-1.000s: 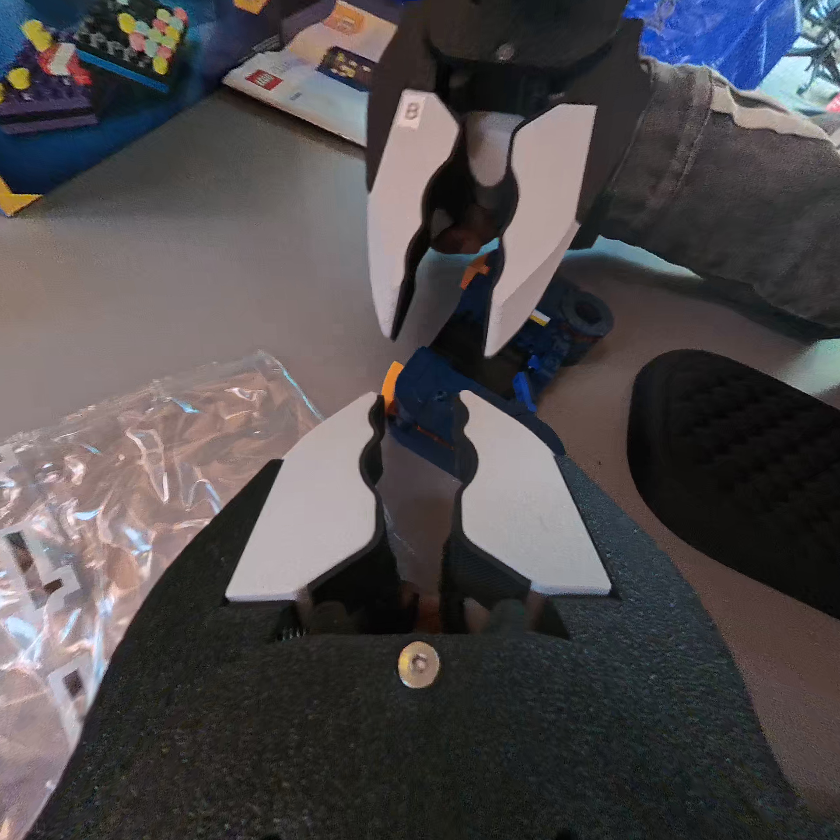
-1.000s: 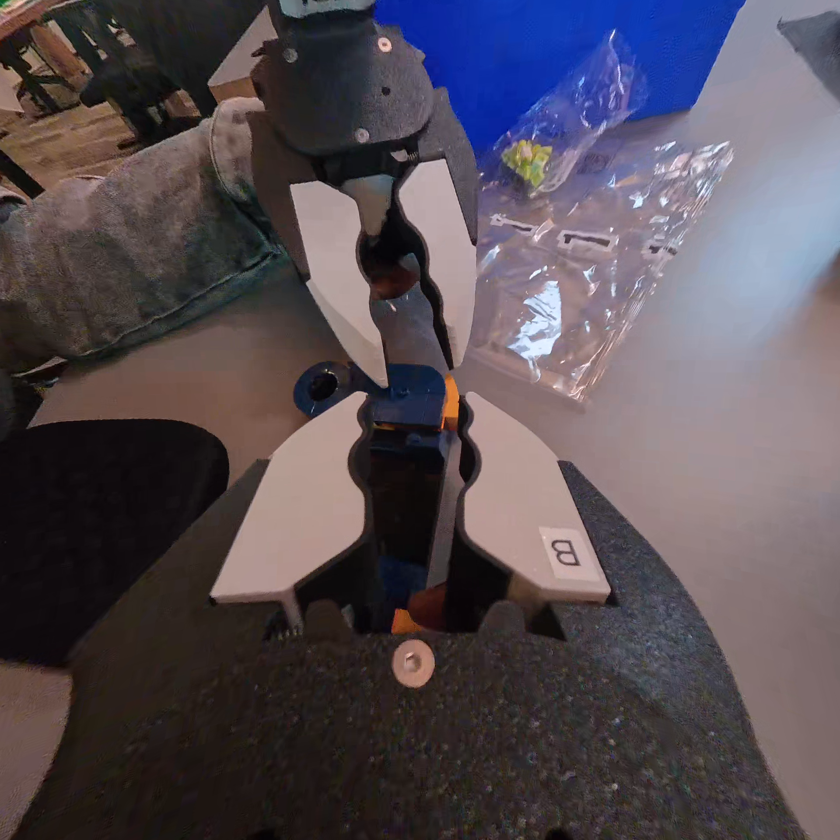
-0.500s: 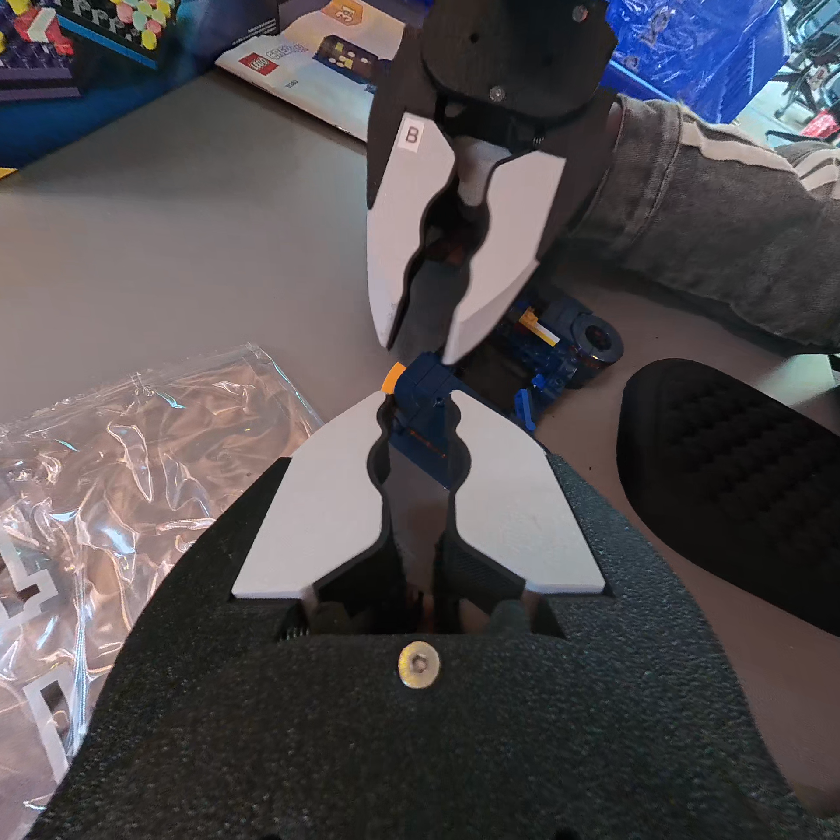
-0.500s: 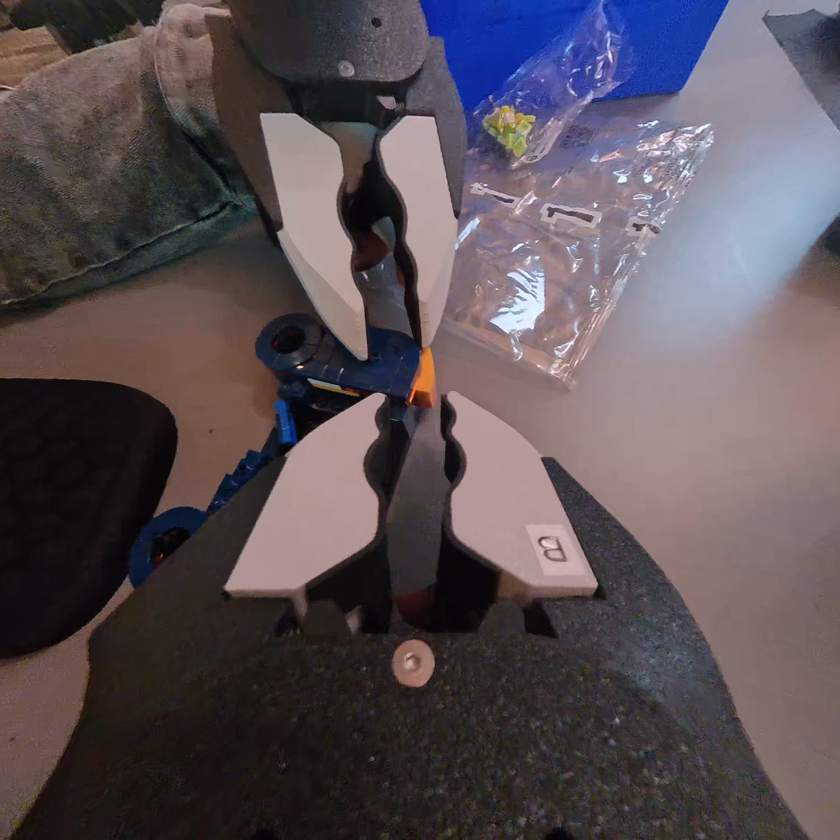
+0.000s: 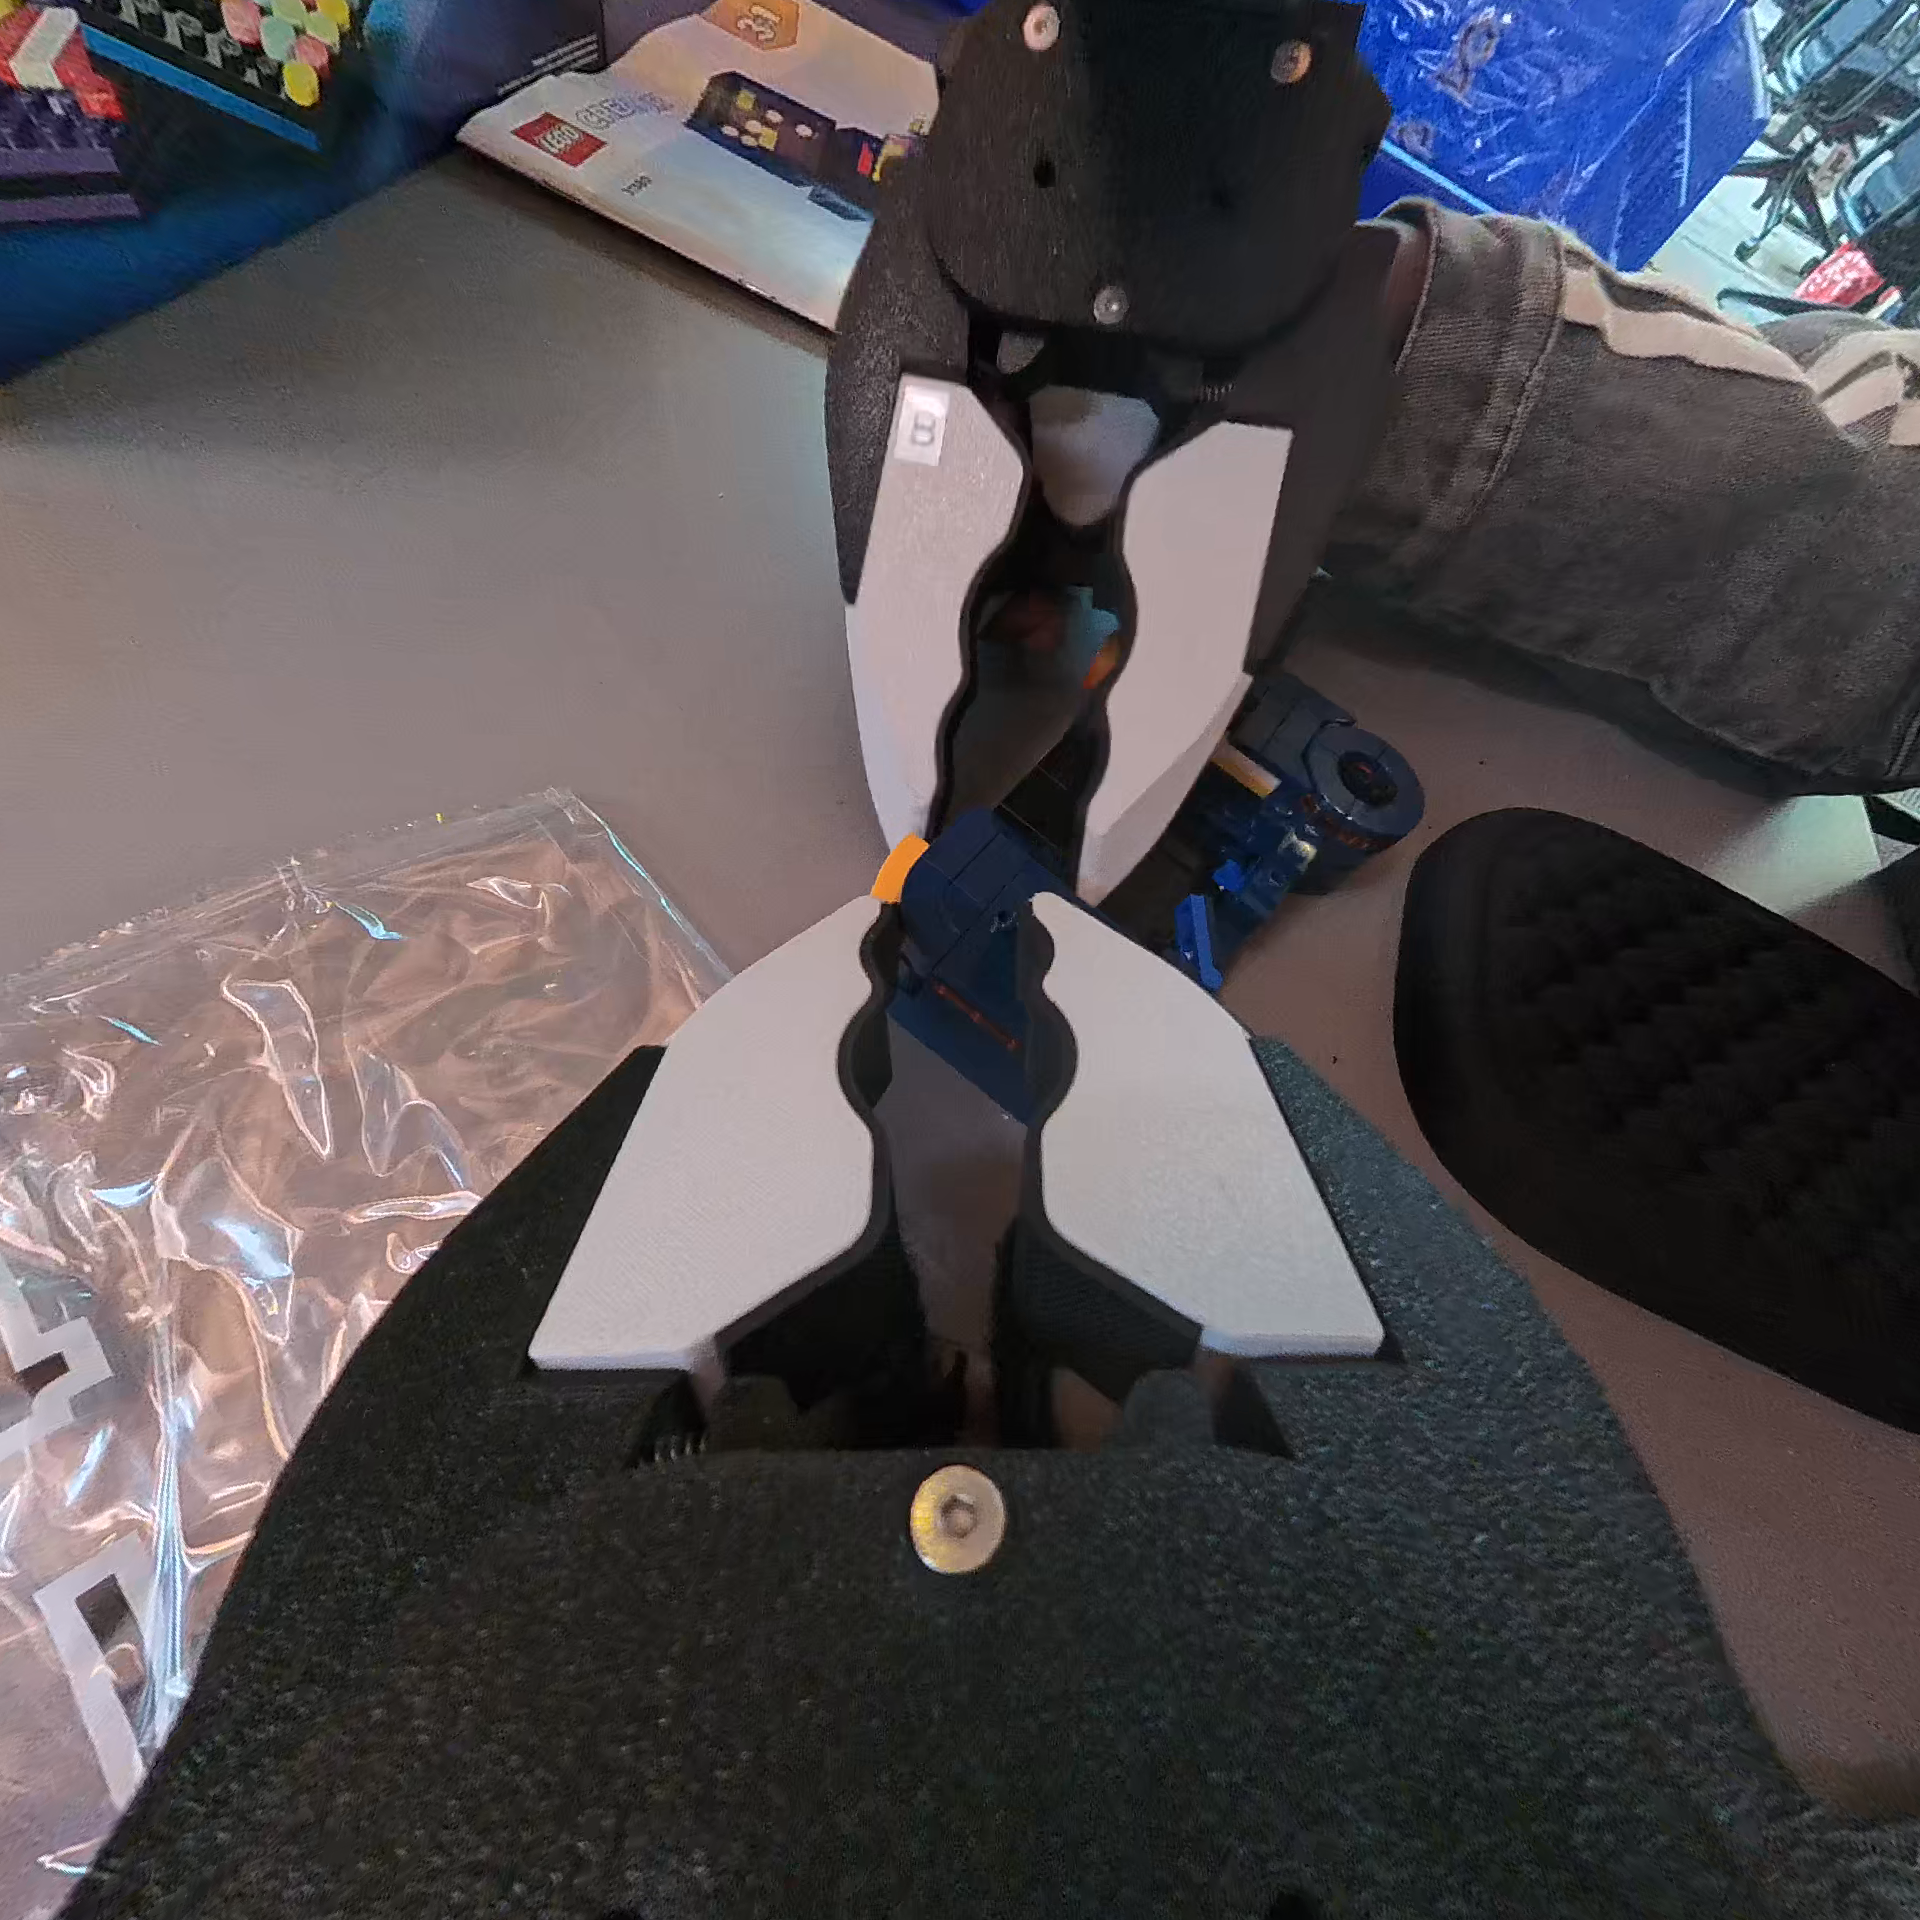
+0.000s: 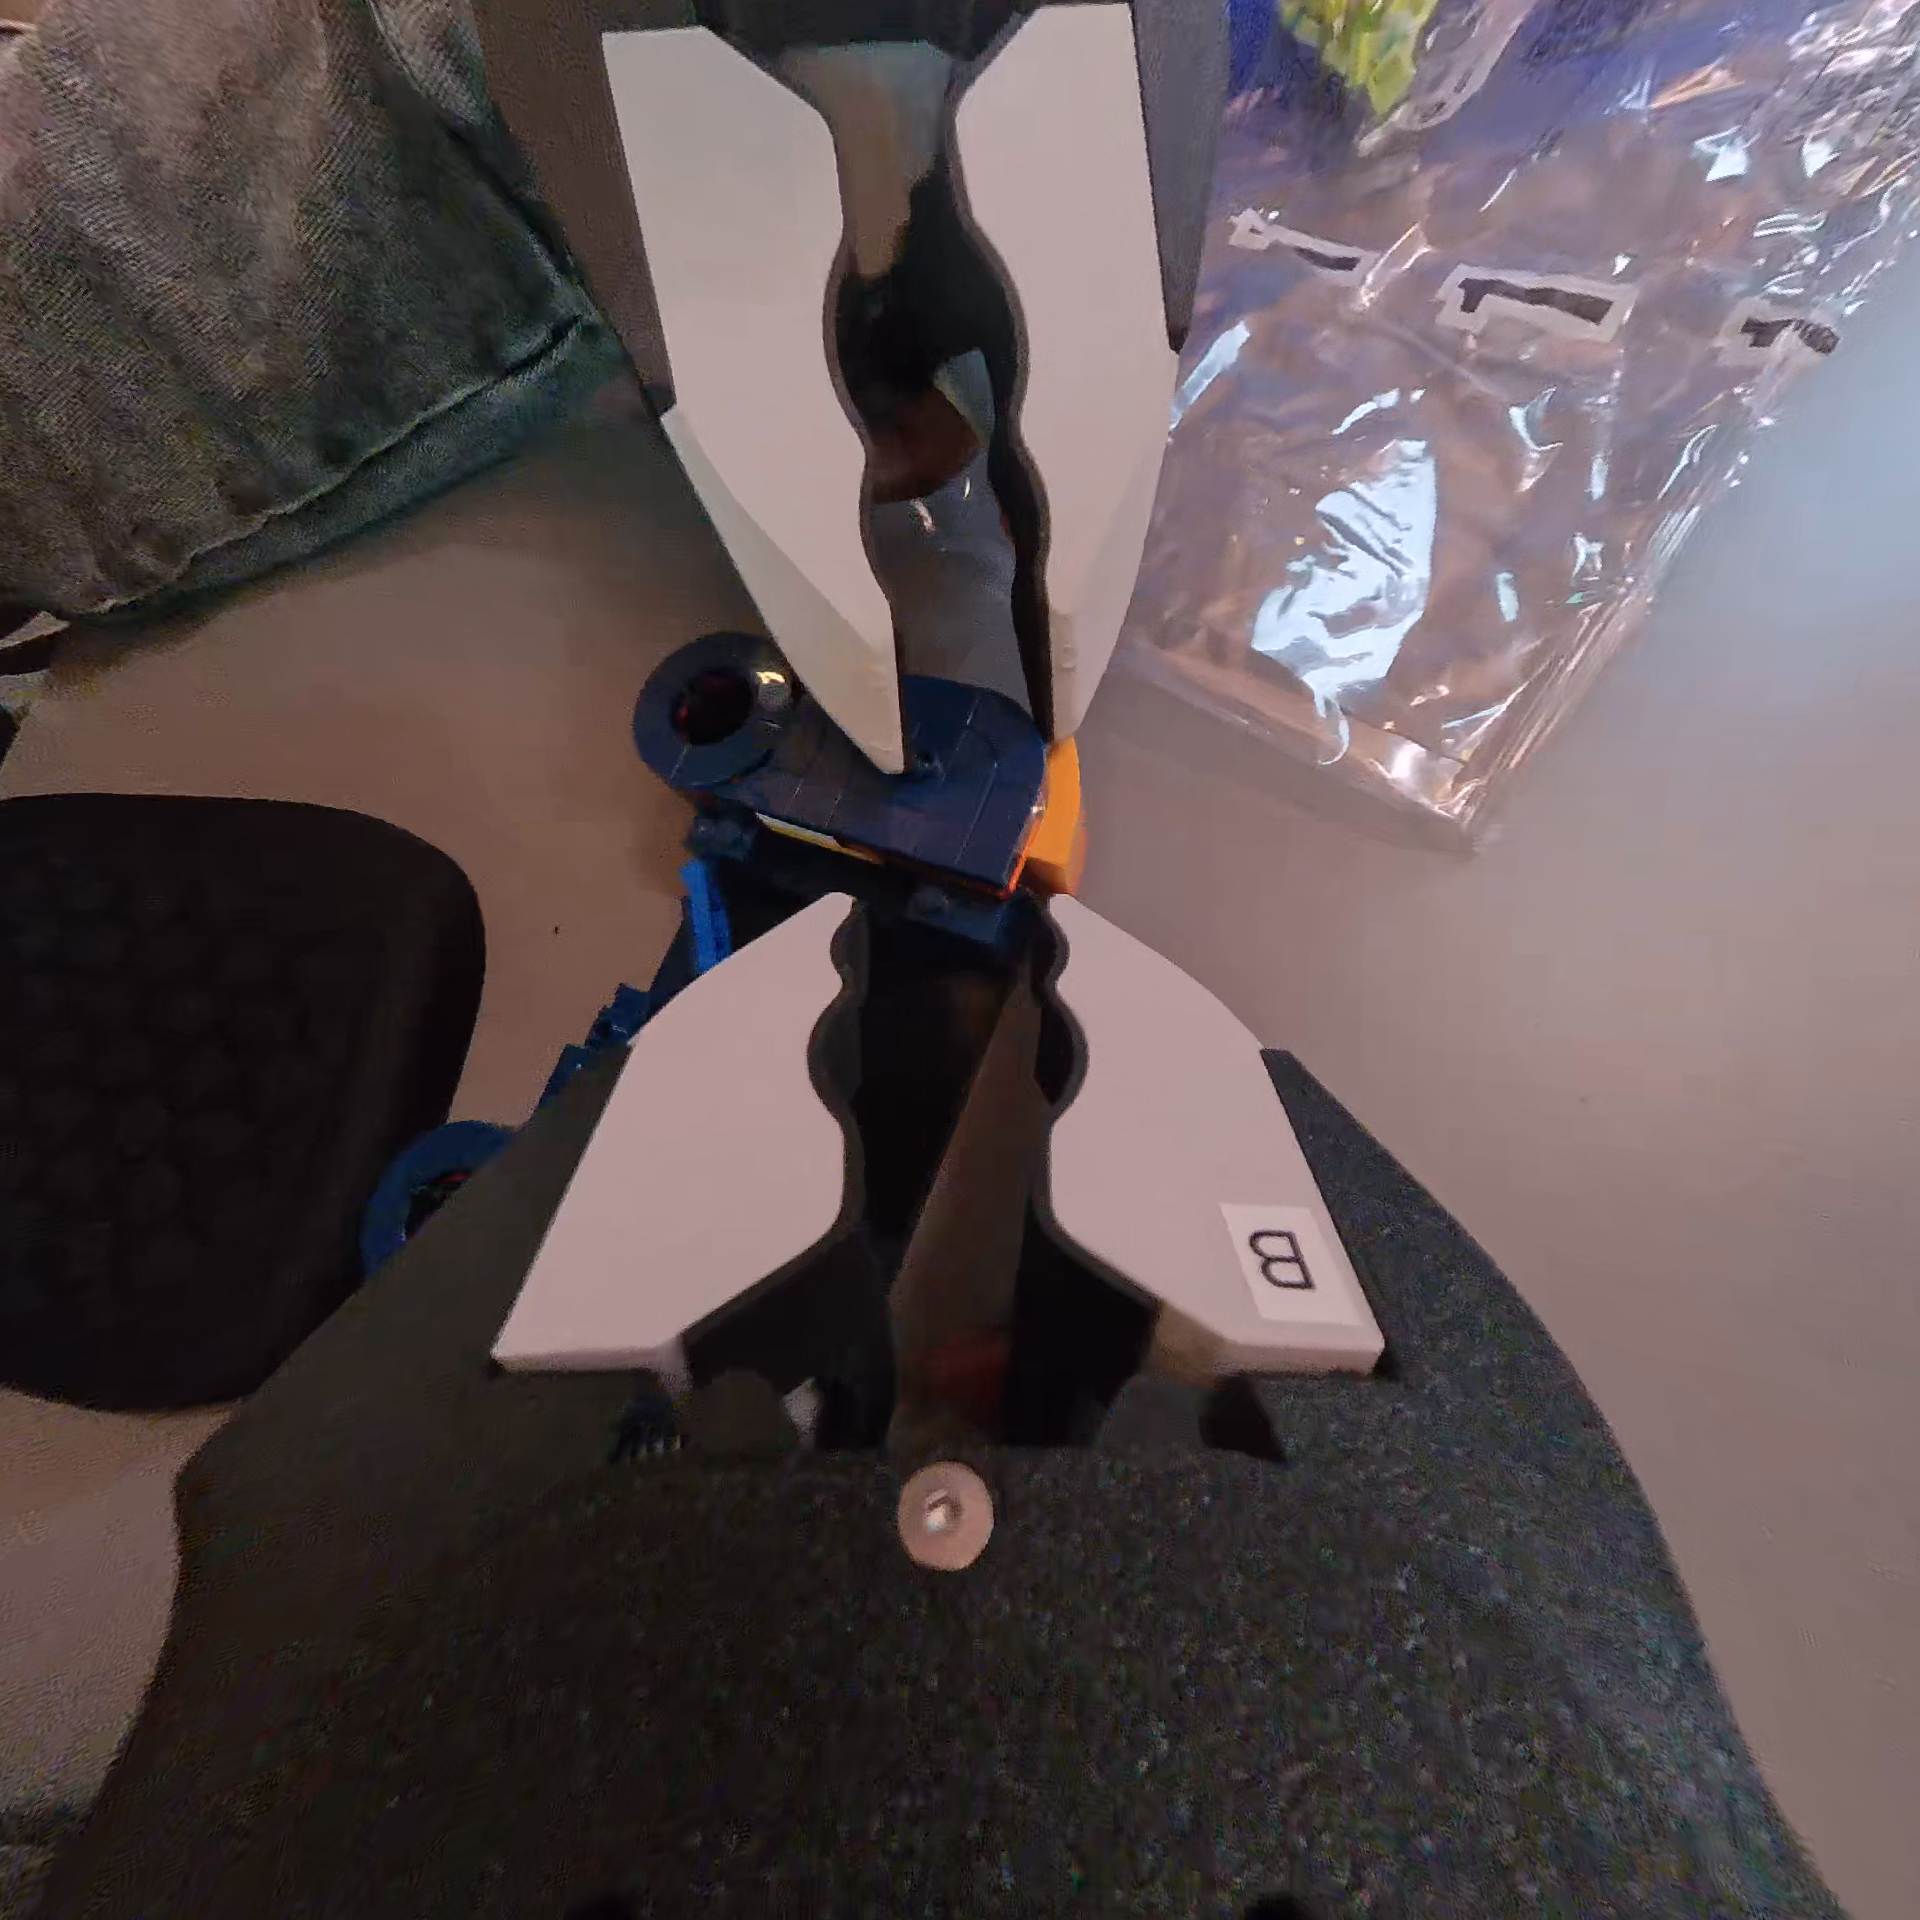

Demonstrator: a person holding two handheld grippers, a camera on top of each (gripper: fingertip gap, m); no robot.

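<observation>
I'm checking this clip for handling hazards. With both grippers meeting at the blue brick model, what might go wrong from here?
The left gripper and right gripper meet tip to tip on the blue brick model; their fingers might collide. The model may break apart, possibly shedding its orange piece. A nudged model could slide under the plastic bag.

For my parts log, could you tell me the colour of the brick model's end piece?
Orange, on the dark blue brick model; clearest in the right wrist view.
</observation>
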